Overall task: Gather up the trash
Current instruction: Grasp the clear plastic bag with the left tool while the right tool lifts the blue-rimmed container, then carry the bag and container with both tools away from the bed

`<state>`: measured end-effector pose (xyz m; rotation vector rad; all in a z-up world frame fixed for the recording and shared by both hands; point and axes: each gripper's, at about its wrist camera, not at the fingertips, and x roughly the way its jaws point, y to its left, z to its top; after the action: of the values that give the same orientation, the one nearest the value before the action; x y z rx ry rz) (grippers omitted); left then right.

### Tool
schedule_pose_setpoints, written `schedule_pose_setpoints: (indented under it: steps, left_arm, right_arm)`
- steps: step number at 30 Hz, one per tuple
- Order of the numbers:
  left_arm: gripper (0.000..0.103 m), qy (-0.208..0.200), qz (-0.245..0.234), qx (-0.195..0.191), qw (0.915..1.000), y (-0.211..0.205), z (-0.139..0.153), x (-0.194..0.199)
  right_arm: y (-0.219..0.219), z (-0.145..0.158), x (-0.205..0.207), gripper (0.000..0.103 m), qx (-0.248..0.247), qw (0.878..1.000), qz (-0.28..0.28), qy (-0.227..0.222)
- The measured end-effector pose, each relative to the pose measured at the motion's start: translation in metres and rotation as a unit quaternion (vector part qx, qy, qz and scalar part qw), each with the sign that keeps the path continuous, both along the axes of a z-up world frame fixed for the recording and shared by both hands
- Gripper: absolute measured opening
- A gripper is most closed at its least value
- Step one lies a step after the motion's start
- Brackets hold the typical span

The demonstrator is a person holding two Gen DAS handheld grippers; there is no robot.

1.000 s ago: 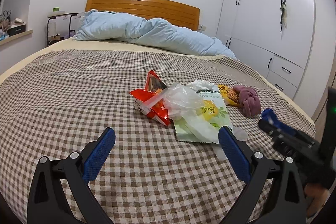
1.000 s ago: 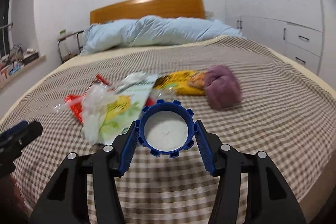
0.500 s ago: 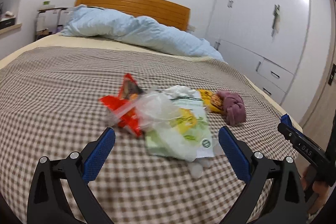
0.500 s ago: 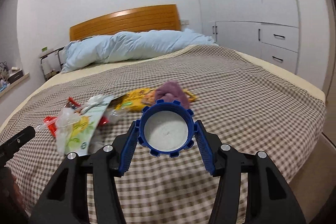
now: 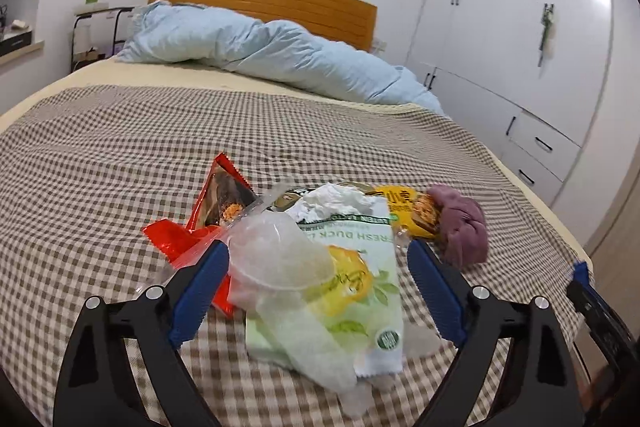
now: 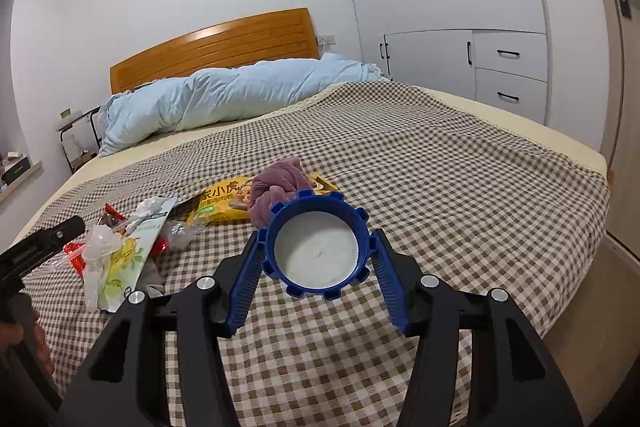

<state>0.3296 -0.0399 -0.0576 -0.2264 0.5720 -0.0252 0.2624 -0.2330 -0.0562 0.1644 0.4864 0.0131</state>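
The left gripper (image 5: 316, 291) was closing its spread fingers around the thin clear plastic bag (image 5: 280, 267), which could slip out, while the right gripper (image 6: 316, 259) pinched a round blue cap (image 6: 318, 247).

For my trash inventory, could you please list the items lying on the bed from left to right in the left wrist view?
red snack wrapper → clear plastic cup → green-and-white duck bag → yellow snack packet → purple cloth.
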Motion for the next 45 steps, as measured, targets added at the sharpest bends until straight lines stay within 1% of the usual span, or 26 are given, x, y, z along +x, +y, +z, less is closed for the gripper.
schedule_pose_setpoints:
  steps: [2,4,6,8,9,10,11,14,19,23,27,29,35,37,41,45]
  left_arm:
    - [0.079,0.017,0.002,0.001,0.9998,0.002,-0.007,0.014]
    - [0.075,0.041,0.007,0.0,0.9991,0.005,-0.017,0.023]
    - [0.066,0.064,0.016,-0.006,0.9978,0.009,-0.028,0.03]
    - [0.051,0.082,0.017,-0.017,0.9964,0.013,-0.037,0.033]
    - [0.045,0.091,0.018,-0.012,0.9956,0.013,-0.039,0.034]
    - [0.031,0.093,0.021,-0.008,0.9954,0.013,-0.04,0.034]
    - [0.02,0.094,0.023,-0.007,0.9953,0.014,-0.04,0.033]
    - [0.014,0.087,0.026,-0.02,0.9957,0.022,-0.039,0.027]
    - [0.009,0.049,0.031,-0.033,0.9977,0.03,-0.027,0.011]
    - [0.008,-0.001,0.03,-0.033,0.999,0.03,-0.007,-0.009]
    - [0.007,-0.053,0.01,-0.039,0.9978,0.022,0.016,-0.03]
    - [0.007,-0.067,-0.007,-0.042,0.9968,0.014,0.022,-0.04]
    - [0.007,-0.09,-0.051,-0.028,0.9942,-0.008,0.026,-0.061]
    - [0.007,-0.095,-0.064,-0.03,0.993,-0.011,0.029,-0.067]
    - [0.007,-0.106,-0.07,-0.03,0.9914,-0.01,0.038,-0.081]
    - [0.007,-0.119,-0.066,-0.034,0.9901,-0.005,0.05,-0.1]
  right_arm:
    - [0.001,0.0,0.002,0.053,-0.003,1.0,0.001,0.002]
    - [0.002,0.0,0.003,0.053,-0.011,1.0,0.0,0.0]
    - [0.001,0.0,0.004,0.053,-0.014,1.0,-0.002,-0.001]
    - [0.001,-0.002,0.005,0.053,-0.016,1.0,-0.006,0.0]
    - [0.001,-0.003,0.006,0.053,-0.017,1.0,-0.008,0.002]
    - [0.001,-0.004,0.007,0.053,-0.016,1.0,-0.009,0.005]
    - [0.0,-0.006,0.009,0.053,-0.013,1.0,-0.012,0.011]
    - [-0.003,-0.01,0.013,0.053,0.0,1.0,-0.015,0.024]
    - [-0.005,-0.014,0.014,0.053,0.007,0.999,-0.018,0.032]
    - [-0.005,-0.013,0.012,0.053,0.007,0.999,-0.018,0.03]
    - [-0.005,-0.012,0.011,0.053,0.008,0.999,-0.018,0.029]
    - [-0.005,-0.012,0.01,0.053,0.009,0.999,-0.017,0.029]
    - [0.0,-0.008,0.005,0.053,0.002,1.0,-0.008,0.022]
    - [0.002,-0.006,0.003,0.053,-0.004,1.0,-0.004,0.018]
    - [0.006,-0.002,-0.001,0.053,-0.009,1.0,0.014,0.014]
    - [0.009,0.011,-0.011,0.053,-0.023,0.999,0.028,-0.005]
